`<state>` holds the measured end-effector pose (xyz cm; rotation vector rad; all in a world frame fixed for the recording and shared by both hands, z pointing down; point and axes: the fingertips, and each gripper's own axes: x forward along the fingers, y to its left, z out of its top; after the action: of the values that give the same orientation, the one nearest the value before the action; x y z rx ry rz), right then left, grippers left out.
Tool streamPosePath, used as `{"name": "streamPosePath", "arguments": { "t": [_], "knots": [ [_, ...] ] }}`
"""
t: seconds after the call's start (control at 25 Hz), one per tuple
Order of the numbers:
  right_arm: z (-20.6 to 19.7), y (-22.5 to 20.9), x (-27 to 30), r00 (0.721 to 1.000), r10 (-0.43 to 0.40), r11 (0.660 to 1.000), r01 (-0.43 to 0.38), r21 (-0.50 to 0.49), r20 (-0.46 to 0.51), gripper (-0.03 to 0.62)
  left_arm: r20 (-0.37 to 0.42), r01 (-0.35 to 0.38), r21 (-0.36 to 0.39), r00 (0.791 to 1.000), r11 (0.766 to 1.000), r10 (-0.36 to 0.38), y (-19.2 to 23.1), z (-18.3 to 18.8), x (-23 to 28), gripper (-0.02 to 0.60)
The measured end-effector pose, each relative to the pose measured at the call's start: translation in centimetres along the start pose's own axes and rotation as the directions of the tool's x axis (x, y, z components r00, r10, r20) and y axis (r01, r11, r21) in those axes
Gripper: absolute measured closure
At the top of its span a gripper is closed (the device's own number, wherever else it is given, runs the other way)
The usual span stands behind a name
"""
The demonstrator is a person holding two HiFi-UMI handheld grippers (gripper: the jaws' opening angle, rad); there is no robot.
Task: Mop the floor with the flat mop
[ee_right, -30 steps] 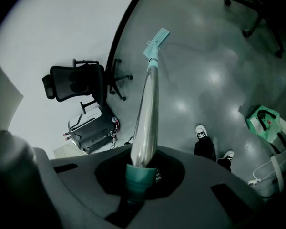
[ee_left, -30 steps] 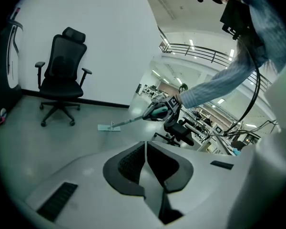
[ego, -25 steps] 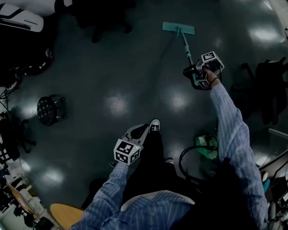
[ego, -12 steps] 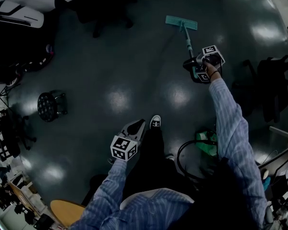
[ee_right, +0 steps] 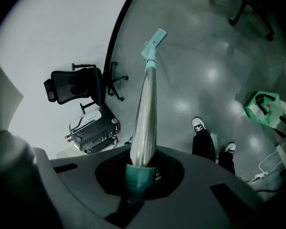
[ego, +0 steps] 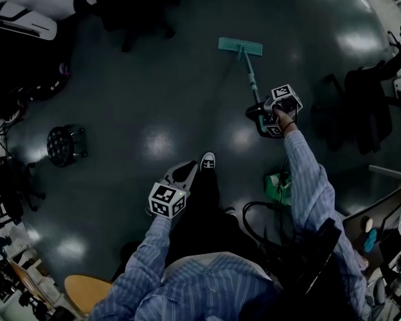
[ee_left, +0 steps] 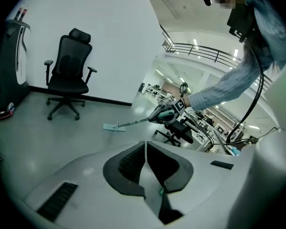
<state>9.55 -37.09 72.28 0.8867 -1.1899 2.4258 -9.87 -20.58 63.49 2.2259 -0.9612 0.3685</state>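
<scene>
While your right gripper [ego: 266,116] clamps the flat mop [ego: 241,46] by its top end, pad down at 12 o'clock, and your left gripper [ego: 183,177] is closed empty, that light, stiff pole should steer fine from there.

One flat mop [ego: 240,46], two hand-held grippers [ego: 186,174] [ego: 258,114], one stool [ego: 61,146]

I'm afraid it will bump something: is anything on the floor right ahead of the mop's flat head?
Nothing visible does. The right gripper grips the handle, and the mop head lies on bare floor; an office chair stands apart, to its left.
</scene>
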Motion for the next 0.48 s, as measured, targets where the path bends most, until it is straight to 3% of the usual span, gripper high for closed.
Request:
{"name": "streamPosePath", "arguments": {
  "t": [0.48],
  "knots": [
    [-15.1,-11.3,-2.0,1.0,0.016,0.999,-0.015,0.028,-0.021,0.583,-0.01,0.04,0.036,0.999,0.999,-0.04,-6.6,-5.1,-3.9,0.566]
  ]
}}
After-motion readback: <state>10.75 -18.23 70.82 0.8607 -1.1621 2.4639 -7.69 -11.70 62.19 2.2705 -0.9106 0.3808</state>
